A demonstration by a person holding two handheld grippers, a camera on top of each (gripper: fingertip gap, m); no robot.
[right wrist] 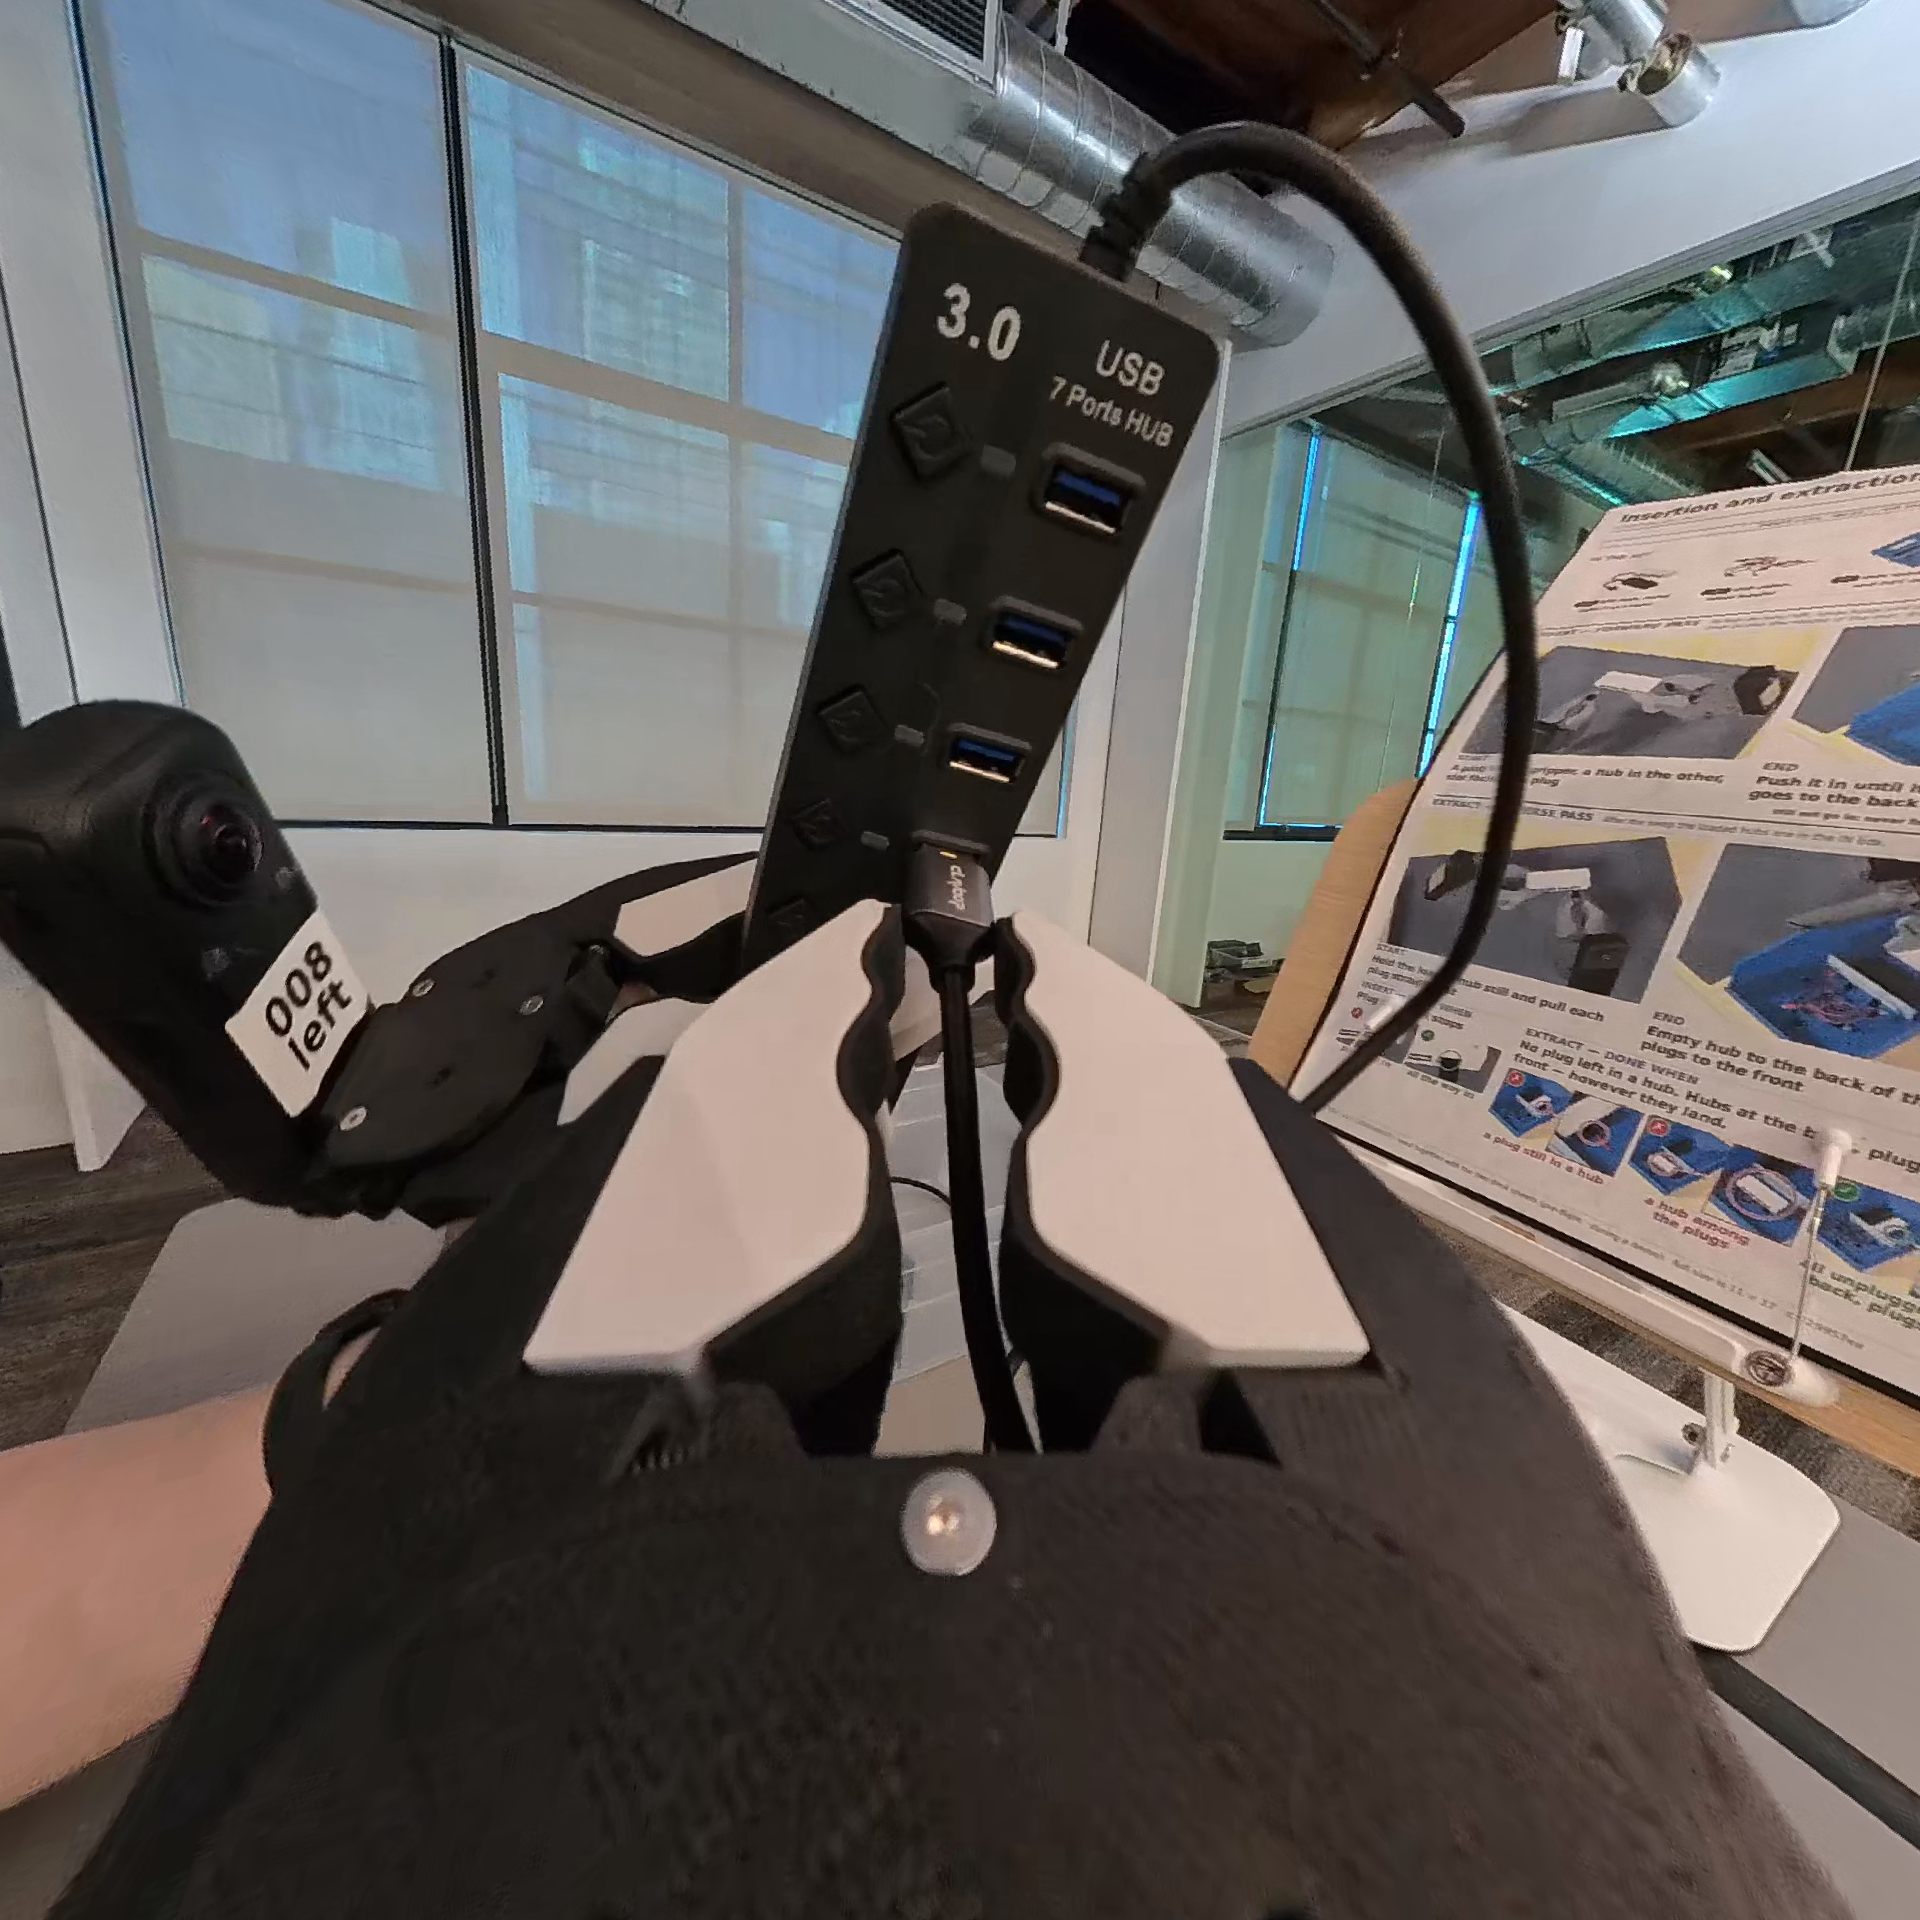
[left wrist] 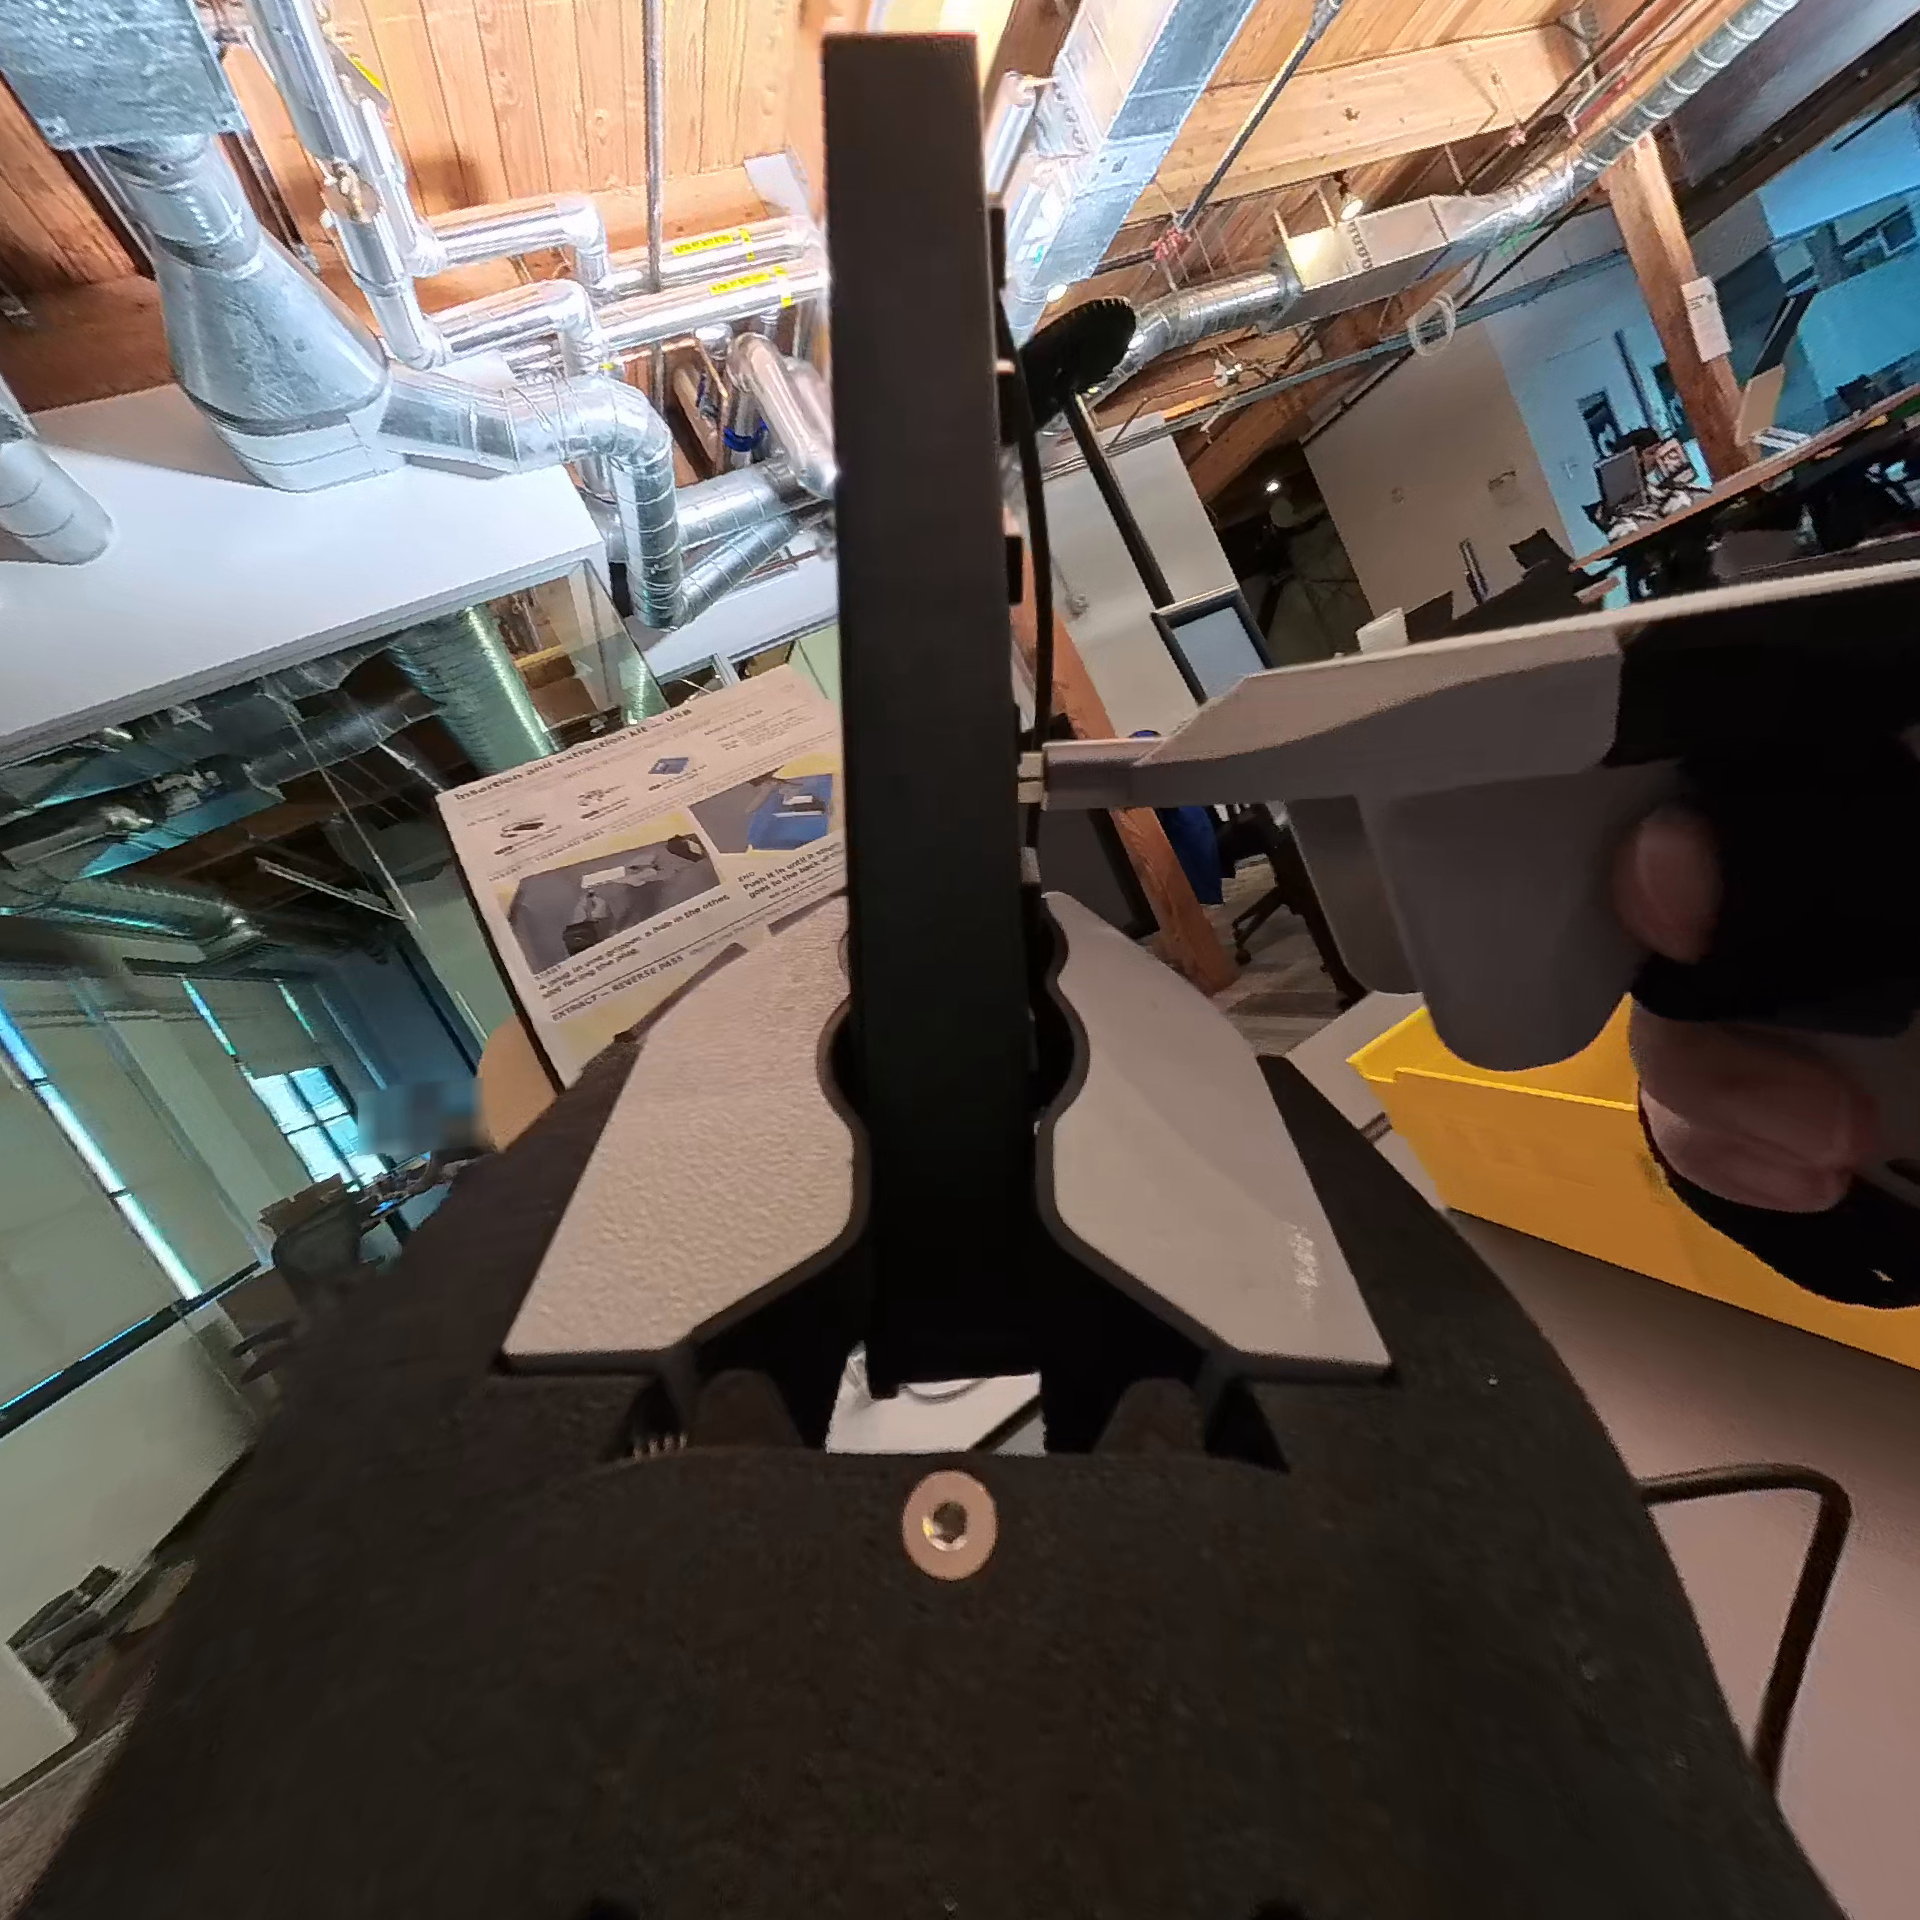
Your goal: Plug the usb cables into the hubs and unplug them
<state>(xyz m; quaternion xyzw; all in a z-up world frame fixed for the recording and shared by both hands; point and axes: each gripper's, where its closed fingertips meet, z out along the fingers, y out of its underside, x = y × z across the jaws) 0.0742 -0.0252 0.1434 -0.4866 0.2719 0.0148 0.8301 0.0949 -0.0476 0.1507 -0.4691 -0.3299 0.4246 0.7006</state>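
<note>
My left gripper (left wrist: 940, 1049) pinches the upright hub (right wrist: 987, 582); my right gripper (right wrist: 940, 940) pinches the plug (right wrist: 948, 894), in line with its port.

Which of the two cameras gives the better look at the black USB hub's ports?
The right wrist view. It faces the USB hub front-on, showing its blue ports and the plug at one port. The left wrist view sees the hub edge-on, a thin black slab with no port openings visible.

White print on hub (right wrist: 997, 582), camera label (right wrist: 301, 1003), instruction poster (right wrist: 1683, 883)
</note>
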